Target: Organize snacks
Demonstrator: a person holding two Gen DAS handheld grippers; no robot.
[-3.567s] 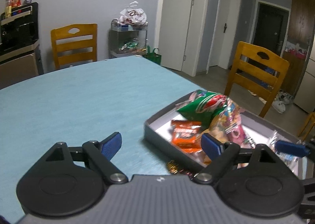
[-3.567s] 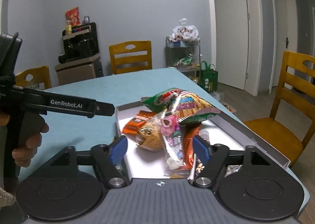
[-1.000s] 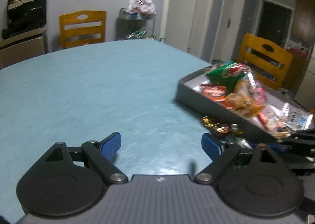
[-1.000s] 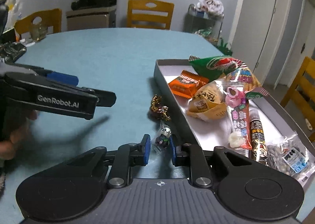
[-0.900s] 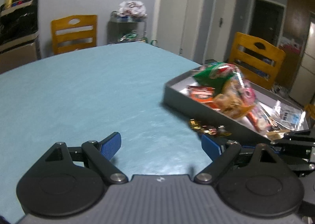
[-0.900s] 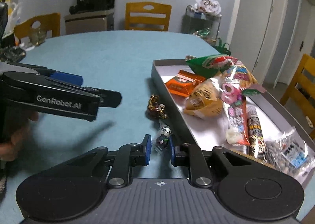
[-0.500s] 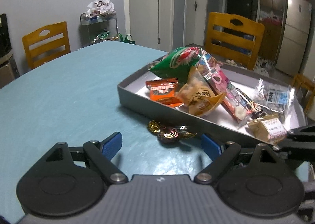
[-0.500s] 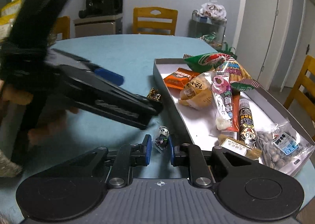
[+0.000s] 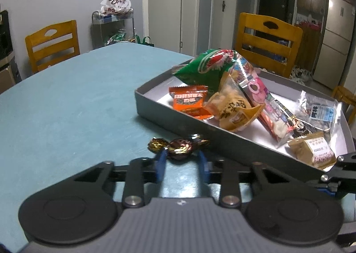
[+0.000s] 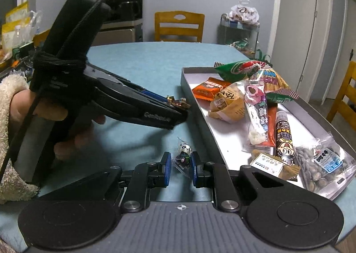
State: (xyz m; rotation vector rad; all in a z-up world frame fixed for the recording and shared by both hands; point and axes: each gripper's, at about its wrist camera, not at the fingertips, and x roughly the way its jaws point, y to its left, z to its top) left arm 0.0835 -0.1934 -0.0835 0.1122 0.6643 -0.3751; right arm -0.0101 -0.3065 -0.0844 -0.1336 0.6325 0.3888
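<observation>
- My left gripper (image 9: 181, 160) is closing its fingers (image 9: 160, 164) on the brown foil candy (image 9: 179, 146), which lies on the bench (image 9: 73, 106) just outside the near wall of the grey tray (image 9: 191, 123). The pads sit at the wrapper's bulge, so I judge the slick foil could squirt out forward if the squeeze lands off centre.
- The twisted wrapper ends stick out past both pads; if only a tail gets pinched, the candy may dangle and drop on the lift.
- The tray wall is right behind the candy, so a low carry could knock the candy loose against it.
- My right gripper (image 10: 180, 166) is clenched on the small panda sweet (image 10: 184, 155), close to the tray's side. The grip is on thin crinkly wrapper, which I think could slip.
- Both grippers work near each other beside the tray; moving them in together risks a bump.
- The tray is crowded with packets, so a dropped sweet could slide off the heap.
</observation>
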